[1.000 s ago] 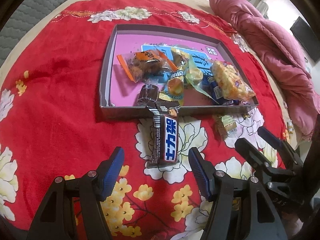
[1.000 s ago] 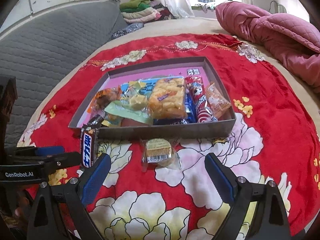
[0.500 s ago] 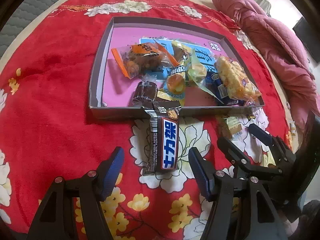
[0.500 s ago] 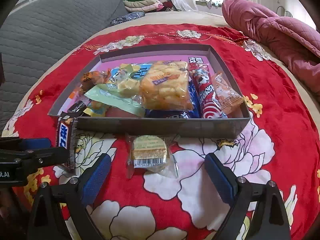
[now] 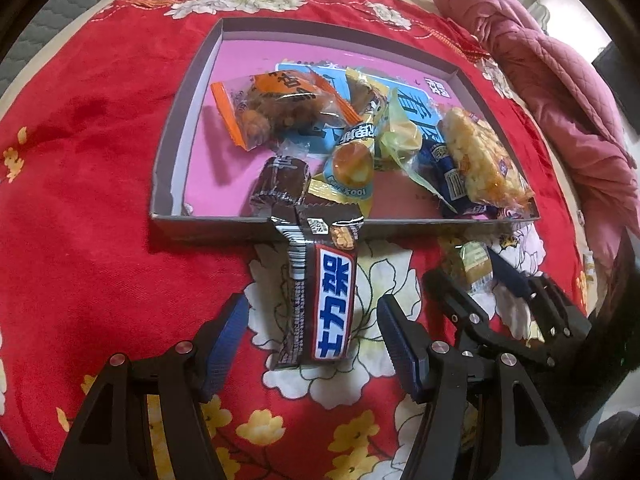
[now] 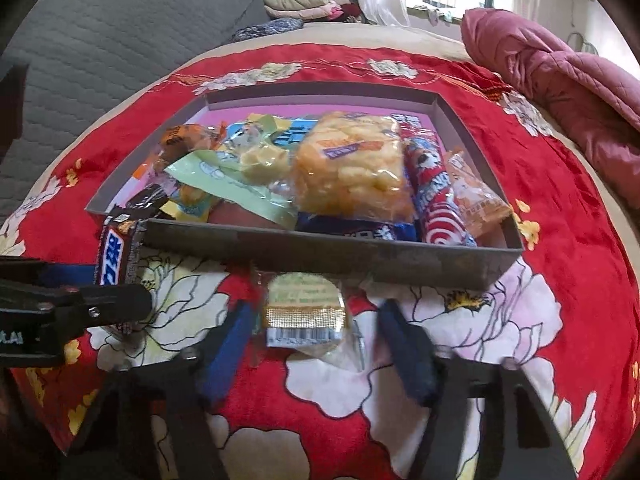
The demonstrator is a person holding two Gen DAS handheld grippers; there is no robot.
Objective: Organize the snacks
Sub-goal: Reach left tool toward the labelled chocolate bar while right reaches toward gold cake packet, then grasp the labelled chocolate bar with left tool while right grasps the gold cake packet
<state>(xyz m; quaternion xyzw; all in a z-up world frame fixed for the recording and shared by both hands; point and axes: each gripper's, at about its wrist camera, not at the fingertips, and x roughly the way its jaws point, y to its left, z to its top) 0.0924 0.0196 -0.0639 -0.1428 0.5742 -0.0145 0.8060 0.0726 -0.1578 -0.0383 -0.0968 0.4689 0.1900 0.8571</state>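
Note:
A brown chocolate bar (image 5: 320, 296) with a blue-and-white label leans from the red cloth onto the front wall of a grey box (image 5: 224, 229). My left gripper (image 5: 312, 336) is open with its fingers on either side of the bar's lower end. The bar also shows in the right wrist view (image 6: 116, 256). A small clear-wrapped yellow pastry (image 6: 306, 312) lies on the cloth in front of the box. My right gripper (image 6: 316, 348) is open around it, its fingers narrower than before. The pastry (image 5: 470, 262) and the right gripper (image 5: 472, 288) show in the left wrist view.
The box (image 6: 360, 254) has a pink floor and holds several wrapped snacks, among them a puffed-corn pack (image 6: 352, 164) and a red-and-white pack (image 6: 436, 200). A pink quilt (image 6: 560, 80) lies at the right. A grey cushion (image 6: 100, 40) is at the back left.
Both grippers have moved forward toward the box. The left now straddles the chocolate bar. The right has come around the pastry and its fingers have drawn closer together.

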